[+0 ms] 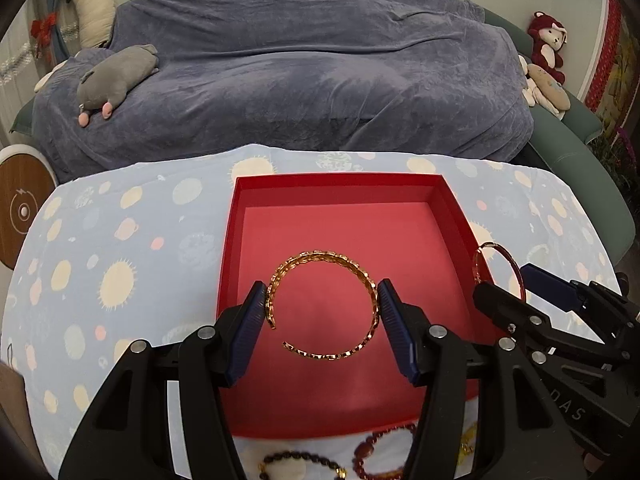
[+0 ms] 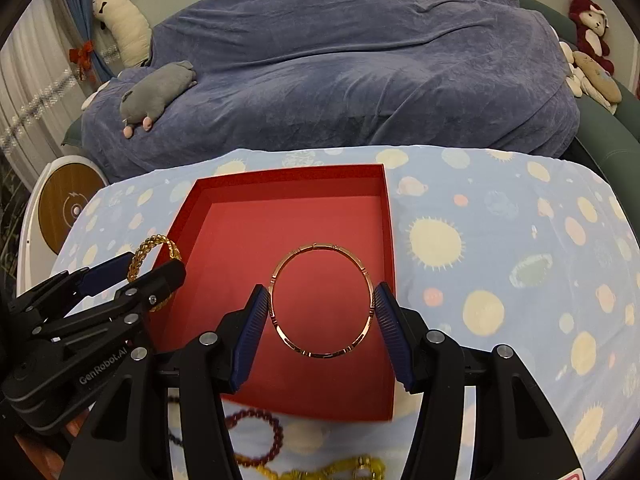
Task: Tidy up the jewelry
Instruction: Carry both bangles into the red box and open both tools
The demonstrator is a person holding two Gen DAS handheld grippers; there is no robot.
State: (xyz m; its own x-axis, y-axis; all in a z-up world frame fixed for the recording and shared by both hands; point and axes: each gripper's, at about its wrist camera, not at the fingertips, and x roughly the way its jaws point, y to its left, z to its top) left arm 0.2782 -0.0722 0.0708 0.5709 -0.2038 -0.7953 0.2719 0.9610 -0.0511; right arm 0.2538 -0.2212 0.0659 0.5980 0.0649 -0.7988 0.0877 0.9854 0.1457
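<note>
Red box (image 1: 442, 204) (nothing rests inside) under two gripped bangles (image 1: 324, 308)

White lettering "GenRobot.AI" runs along the black body of the left claw (image 2: 138, 280), seen at the lower left of the right wrist view. In the left wrist view, the black body of the right claw (image 1: 504, 280) carries pale letters reading "DAS" at the lower right; any further letters are cut off. The round wooden disc (image 2: 70, 204) bears a lightning-bolt sign.
</note>
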